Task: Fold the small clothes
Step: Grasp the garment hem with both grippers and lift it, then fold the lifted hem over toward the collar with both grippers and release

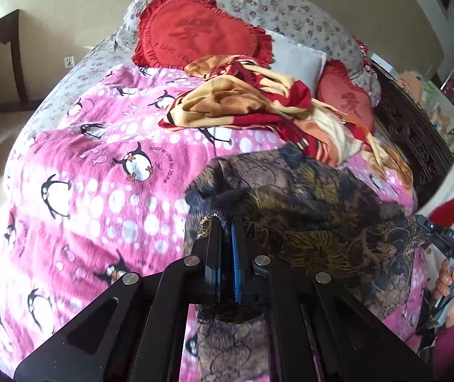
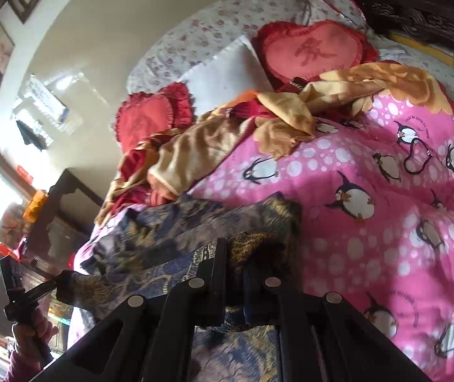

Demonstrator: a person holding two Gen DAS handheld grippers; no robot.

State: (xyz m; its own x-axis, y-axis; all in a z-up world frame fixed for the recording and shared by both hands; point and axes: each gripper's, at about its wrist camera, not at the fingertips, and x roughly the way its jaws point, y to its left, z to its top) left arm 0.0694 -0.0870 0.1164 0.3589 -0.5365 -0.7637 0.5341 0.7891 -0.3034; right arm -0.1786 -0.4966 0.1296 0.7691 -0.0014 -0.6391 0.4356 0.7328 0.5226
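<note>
A dark blue garment with a gold pattern (image 1: 306, 197) is stretched between both grippers above the bed. My left gripper (image 1: 227, 222) is shut on one edge of it, the cloth bunched between the blue pads. At the right edge of the left wrist view, a hand holds my right gripper (image 1: 420, 220), which grips the other end. In the right wrist view the right gripper (image 2: 234, 248) is shut on a gold-patterned fold of the garment (image 2: 169, 232), and the left gripper (image 2: 57, 281) pinches its far corner at lower left.
A pink penguin blanket (image 1: 105, 172) covers the bed. A crumpled red and cream cloth (image 1: 252, 102) lies behind the garment, with red heart cushions (image 1: 191, 31), a white pillow (image 1: 297, 54) and a floral quilt (image 1: 277, 6). A dark carved headboard (image 1: 414, 133) runs along the right.
</note>
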